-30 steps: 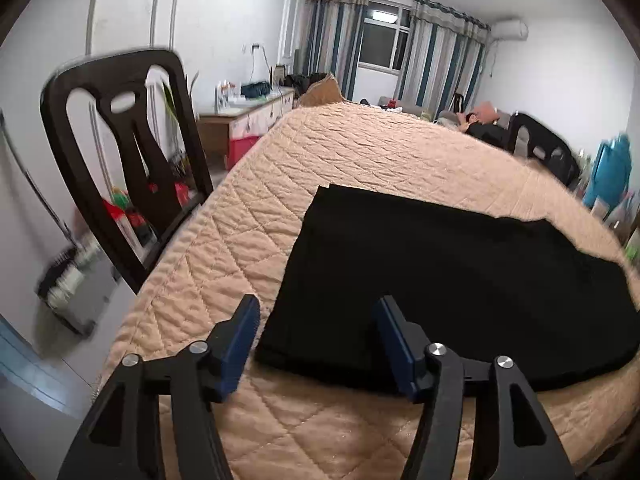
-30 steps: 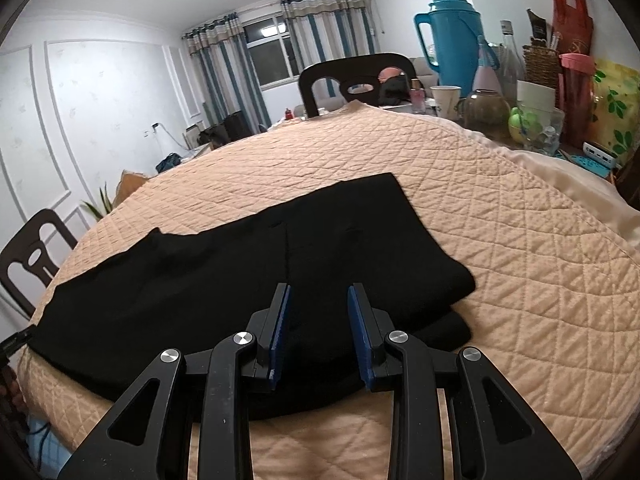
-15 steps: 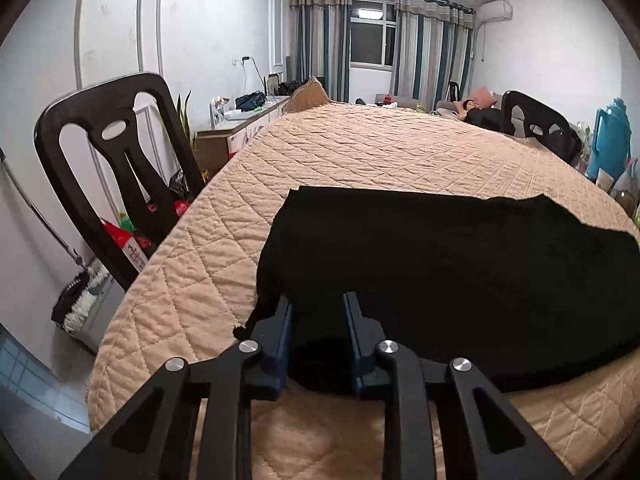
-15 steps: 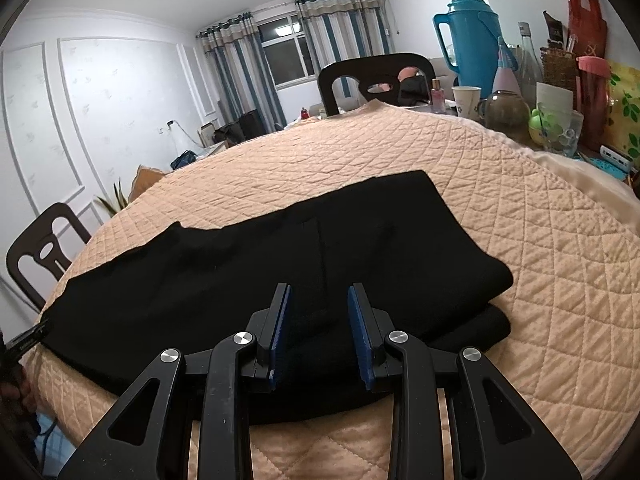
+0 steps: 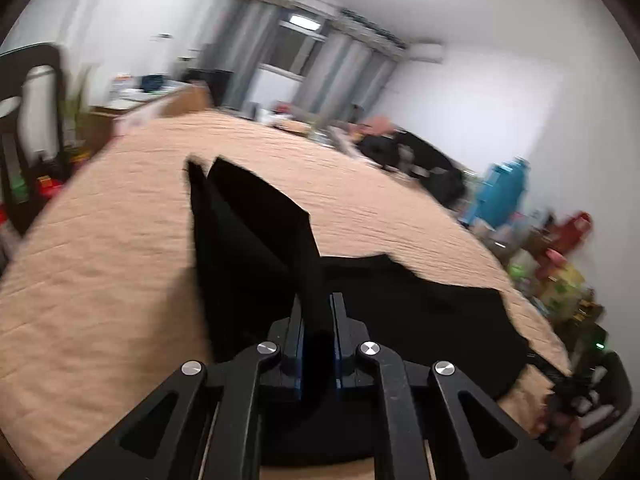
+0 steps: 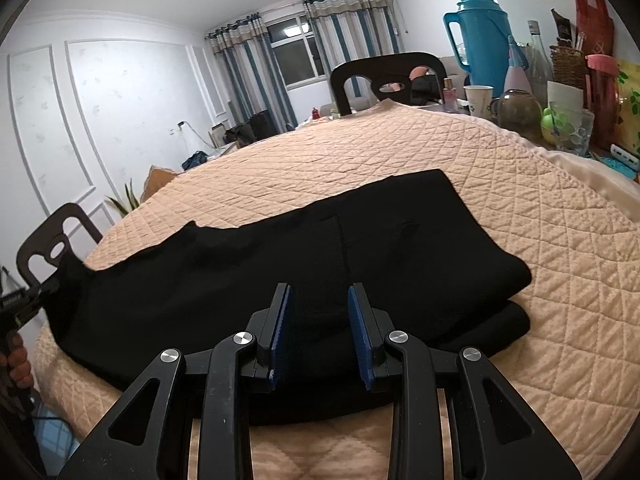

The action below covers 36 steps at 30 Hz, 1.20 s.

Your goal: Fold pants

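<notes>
Black pants lie along the near edge of a table under a quilted peach cover. My left gripper is shut on the leg-end hem and holds it lifted, so the black cloth stands up off the cover in the blurred left wrist view. My right gripper hovers over the waist end with a gap between its blue pads; the cloth lies beneath them, not pinched. The left gripper shows at the far left of the right wrist view.
Dark chairs stand at the far side and left. A blue thermos, cup, jars and bottles crowd the table's right end. The table's near edge runs under my grippers.
My left gripper closed on the leg-end hem, lifted it and swung right; its view is now blurred. My right gripper has stayed over the waist end.
</notes>
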Tool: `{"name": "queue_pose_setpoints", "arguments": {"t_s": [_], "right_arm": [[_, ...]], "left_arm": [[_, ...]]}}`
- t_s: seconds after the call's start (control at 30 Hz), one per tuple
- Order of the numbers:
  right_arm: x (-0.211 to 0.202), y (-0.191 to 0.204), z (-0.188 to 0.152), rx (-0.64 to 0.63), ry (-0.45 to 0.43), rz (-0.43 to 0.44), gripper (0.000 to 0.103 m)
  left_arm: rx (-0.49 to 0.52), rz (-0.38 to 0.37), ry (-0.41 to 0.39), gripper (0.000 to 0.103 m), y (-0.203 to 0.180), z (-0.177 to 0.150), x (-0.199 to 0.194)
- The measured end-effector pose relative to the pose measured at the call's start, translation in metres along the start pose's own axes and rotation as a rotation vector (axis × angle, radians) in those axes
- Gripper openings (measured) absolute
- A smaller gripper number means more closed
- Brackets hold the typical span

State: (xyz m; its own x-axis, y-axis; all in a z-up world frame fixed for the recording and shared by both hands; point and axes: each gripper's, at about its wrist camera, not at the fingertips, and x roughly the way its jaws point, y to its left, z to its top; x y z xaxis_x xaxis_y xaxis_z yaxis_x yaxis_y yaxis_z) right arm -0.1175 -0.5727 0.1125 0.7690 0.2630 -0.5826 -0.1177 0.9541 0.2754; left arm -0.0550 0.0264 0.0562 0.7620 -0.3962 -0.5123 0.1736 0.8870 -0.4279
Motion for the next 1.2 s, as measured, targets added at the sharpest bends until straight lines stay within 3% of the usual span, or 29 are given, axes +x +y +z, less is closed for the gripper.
{"name": "queue_pose_setpoints", "arguments": {"t_s": [0.13,0.33,0.4,0.5,0.57,0.7,0.9,1.07,1.2], "right_arm": [[0.003,0.009,-0.001,0.009,0.016,0.063,0.030],[0.020,0.030,-0.004,-0.003,0.084,0.194,0.030],[0.025,0.038,-0.004,-0.006,0.103,0.229,0.030],[0.030,0.050,-0.002,-0.005,0.127,0.305,0.032],[0.032,0.061,0.001,-0.011,0.138,0.366,0.037],[0.048,0.086,0.004,-0.026,0.212,0.479,0.039],[0.092,0.120,-0.006,-0.066,0.402,0.495,0.039],[0.104,0.136,-0.003,-0.061,0.477,0.538,0.039],[0.112,0.139,-0.001,-0.032,0.485,0.545,0.039]], "left_arm": [[0.072,-0.132,0.085,0.011,-0.050,-0.009,0.038],[0.117,-0.202,0.283,0.011,-0.078,-0.043,0.090],[0.116,-0.222,0.269,0.013,-0.079,-0.040,0.082],[0.107,-0.254,0.215,0.027,-0.073,-0.033,0.056],[0.109,-0.231,0.149,0.039,-0.061,-0.026,0.037],[0.078,-0.125,0.080,0.039,-0.032,-0.021,0.021],[0.022,-0.027,0.118,0.039,0.006,-0.034,0.026],[0.070,-0.004,0.103,0.039,0.001,-0.044,0.028],[0.070,-0.009,0.095,0.039,0.004,-0.045,0.027]]}}
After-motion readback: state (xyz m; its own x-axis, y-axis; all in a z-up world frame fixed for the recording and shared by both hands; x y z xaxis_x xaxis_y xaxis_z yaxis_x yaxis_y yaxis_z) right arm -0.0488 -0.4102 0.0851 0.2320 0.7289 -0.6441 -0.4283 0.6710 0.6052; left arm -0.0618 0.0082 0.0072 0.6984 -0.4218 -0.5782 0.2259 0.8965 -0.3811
